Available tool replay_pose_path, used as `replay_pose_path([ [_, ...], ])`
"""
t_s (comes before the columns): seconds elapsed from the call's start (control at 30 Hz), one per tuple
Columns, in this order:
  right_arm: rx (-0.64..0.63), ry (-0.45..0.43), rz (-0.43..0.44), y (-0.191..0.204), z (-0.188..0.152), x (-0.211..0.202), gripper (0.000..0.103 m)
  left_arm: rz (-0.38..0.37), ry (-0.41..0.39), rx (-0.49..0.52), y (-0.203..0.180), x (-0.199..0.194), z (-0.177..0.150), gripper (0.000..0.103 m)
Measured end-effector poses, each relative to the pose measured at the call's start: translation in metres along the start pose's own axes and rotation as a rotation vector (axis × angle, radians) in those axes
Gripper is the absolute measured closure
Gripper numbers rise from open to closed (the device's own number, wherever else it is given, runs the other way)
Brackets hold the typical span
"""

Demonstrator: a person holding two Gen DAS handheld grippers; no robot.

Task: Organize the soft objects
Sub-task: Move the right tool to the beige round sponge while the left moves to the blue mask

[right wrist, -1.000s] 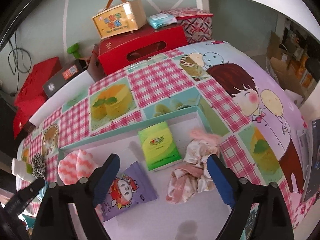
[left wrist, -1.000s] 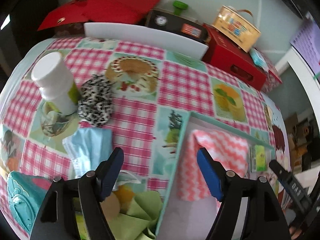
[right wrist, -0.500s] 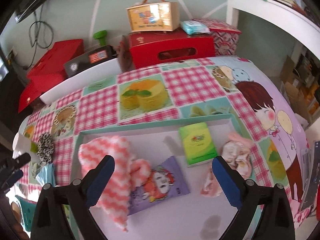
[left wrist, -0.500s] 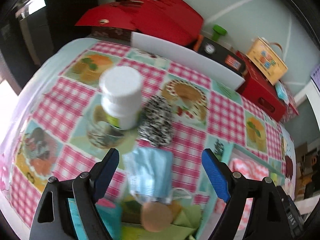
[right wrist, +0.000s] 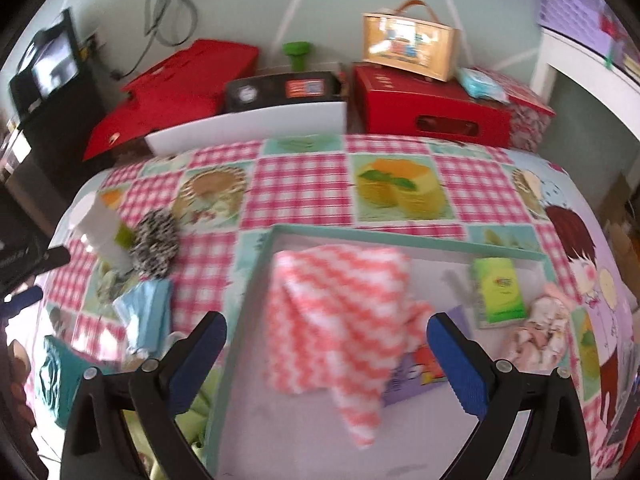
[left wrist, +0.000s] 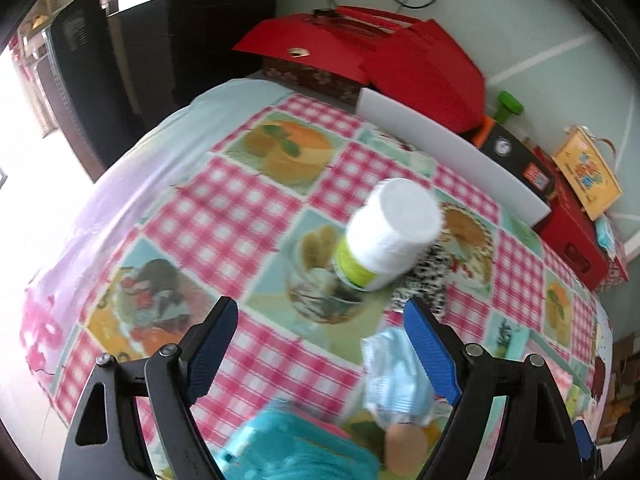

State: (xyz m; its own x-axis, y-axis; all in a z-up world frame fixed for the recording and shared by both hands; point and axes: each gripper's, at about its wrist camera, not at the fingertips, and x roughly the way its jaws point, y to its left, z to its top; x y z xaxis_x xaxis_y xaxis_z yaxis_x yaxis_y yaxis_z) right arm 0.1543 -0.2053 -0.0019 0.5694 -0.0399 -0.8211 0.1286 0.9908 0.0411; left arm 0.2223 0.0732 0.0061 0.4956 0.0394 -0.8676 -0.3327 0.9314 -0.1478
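Here, both grippers hang over a checked tablecloth (right wrist: pixel 300 184) with nothing between their fingers. The left gripper (left wrist: pixel 320 344) stands spread wide and empty; the right gripper (right wrist: pixel 326 354) is likewise released, its jaws wide apart above the tray.

One shallow tray (right wrist: pixel 400 238) with a teal rim sits right of centre. Inside it, four soft things: one pink-and-white zigzag cloth (right wrist: pixel 340 312) at the tray's left, one purple packet (right wrist: pixel 416 372) partly under that cloth, one green tissue pack (right wrist: pixel 498 288) toward the far right, one crumpled pale pink cloth (right wrist: pixel 540 328) at the right edge.

Left of the tray, outside it, on the tablecloth: one white bottle (left wrist: pixel 384 236) with a green label, upright; one black-and-white speckled scrunchie (left wrist: pixel 428 280) touching its right side; one pale blue face mask pack (left wrist: pixel 396 372) nearer, just beside the left gripper's right finger. One teal item (left wrist: pixel 296 444) and some light green cloth (right wrist: pixel 200 408) lie at the near edge, blurred.

Along the far edge: one long white board (right wrist: pixel 248 128), two red boxes (right wrist: pixel 432 104), one black case (right wrist: pixel 280 88), one yellow carry box (right wrist: pixel 408 46) on the right red box.
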Motion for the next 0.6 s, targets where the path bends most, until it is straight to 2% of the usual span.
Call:
replay_pose_path([
  [0.2,-0.078,0.009,0.033,0.03,-0.007,0.003,0.001,0.042,0.019,-0.007,0.018,0.006,0.001,0.018],
  [0.37,-0.113,0.014,0.055,0.045,-0.011,0.007,0.001,0.038,0.053,-0.019,0.027,0.014,0.0,0.018],
  [0.6,-0.11,0.035,0.132,0.051,-0.01,0.015,0.001,0.033,0.098,-0.016,0.033,0.022,-0.002,0.018],
])
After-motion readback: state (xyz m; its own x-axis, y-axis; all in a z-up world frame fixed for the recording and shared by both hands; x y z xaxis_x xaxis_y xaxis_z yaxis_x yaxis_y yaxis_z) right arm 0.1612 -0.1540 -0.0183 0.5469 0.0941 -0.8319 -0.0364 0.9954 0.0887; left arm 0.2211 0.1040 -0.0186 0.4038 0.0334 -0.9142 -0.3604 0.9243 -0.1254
